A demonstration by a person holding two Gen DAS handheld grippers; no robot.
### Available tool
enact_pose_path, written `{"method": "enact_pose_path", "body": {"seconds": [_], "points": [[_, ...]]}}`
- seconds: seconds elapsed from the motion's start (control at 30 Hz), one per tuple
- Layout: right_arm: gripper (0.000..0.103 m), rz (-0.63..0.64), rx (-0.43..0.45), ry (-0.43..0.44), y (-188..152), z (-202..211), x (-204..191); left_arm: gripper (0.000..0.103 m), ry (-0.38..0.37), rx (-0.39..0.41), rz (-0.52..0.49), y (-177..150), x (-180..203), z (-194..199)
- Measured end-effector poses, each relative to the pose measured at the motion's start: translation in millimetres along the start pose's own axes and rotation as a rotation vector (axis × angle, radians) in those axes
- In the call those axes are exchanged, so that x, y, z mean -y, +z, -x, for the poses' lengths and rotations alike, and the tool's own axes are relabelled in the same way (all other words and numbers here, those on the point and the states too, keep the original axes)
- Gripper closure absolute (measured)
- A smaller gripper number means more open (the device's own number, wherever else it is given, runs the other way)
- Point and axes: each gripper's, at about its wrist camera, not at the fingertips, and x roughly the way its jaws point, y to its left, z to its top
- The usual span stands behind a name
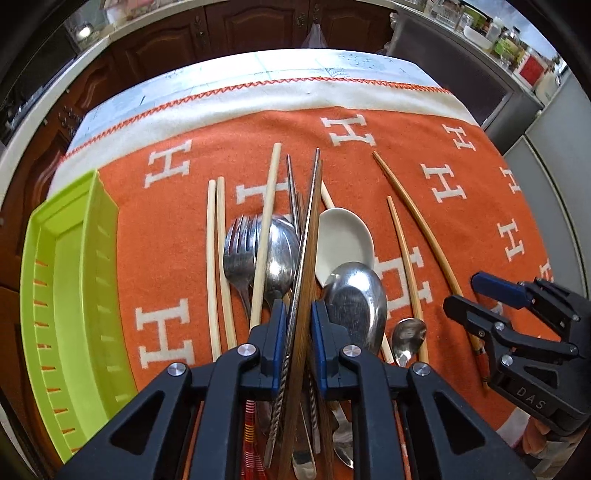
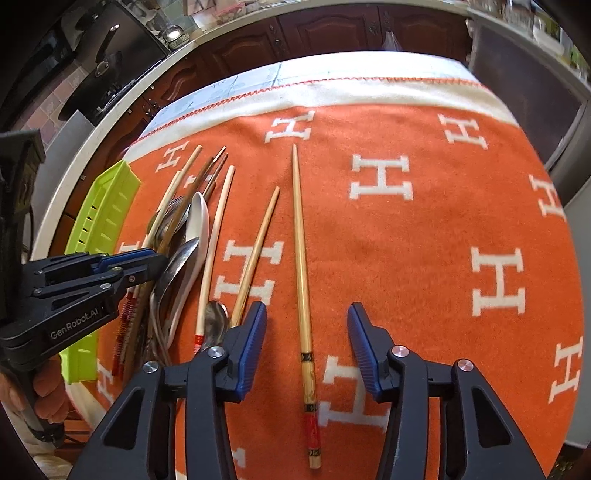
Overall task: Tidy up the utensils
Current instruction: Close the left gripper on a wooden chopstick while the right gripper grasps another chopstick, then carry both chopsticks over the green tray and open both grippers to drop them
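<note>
Left wrist view shows my left gripper (image 1: 298, 332) clamped on dark chopsticks (image 1: 308, 229) in the pile mid-blanket; my right gripper (image 2: 306, 347) straddles a bamboo chopstick (image 2: 301, 258), jaws half-wide, not touching. Green tray (image 1: 74, 295) at the left edge looks empty; nearly everything remains, I judge.

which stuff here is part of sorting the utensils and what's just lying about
Part of the job:
- lime green plastic tray
- dark brown chopstick, left tool shut on it
- bamboo chopstick with red end, between the open right tool
- steel fork
- white ceramic spoon

Lying about:
- orange H-patterned blanket
- dark wooden cabinets
</note>
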Motion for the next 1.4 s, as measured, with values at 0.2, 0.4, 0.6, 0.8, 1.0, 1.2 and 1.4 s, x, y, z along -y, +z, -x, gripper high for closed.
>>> {"method": "enact_pose_path", "body": {"seconds": [0.2, 0.4, 0.6, 0.8, 1.0, 1.2, 1.4], "points": [[0.095, 0.075, 0.037, -0.097, 2, -6, -13, 0.098, -0.016, 0.015, 0.022, -1, -3, 0], [0.096, 0.011, 0.035, -0.017, 2, -5, -3, 0.098, -0.065, 0.014, 0.065, -8, -19, 14], [0.096, -0.067, 0.038, 0.090, 1, 13, 3, 0.098, -0.106, 0.024, 0.122, -19, -38, 43], [0.096, -0.074, 0.044, 0.162, 3, 41, -20, 0.098, -0.065, 0.093, 0.166, -35, -70, 91], [0.096, -0.028, 0.032, 0.246, 12, 65, -82, 0.098, 0.037, 0.169, 0.239, -49, -122, 125], [0.096, -0.022, -0.025, 0.346, 17, 68, -156, 0.098, 0.106, 0.171, 0.296, -58, -167, 118], [0.096, -0.069, -0.086, 0.380, 30, 36, -216, 0.098, 0.108, 0.138, 0.328, -67, -189, 94]]}}
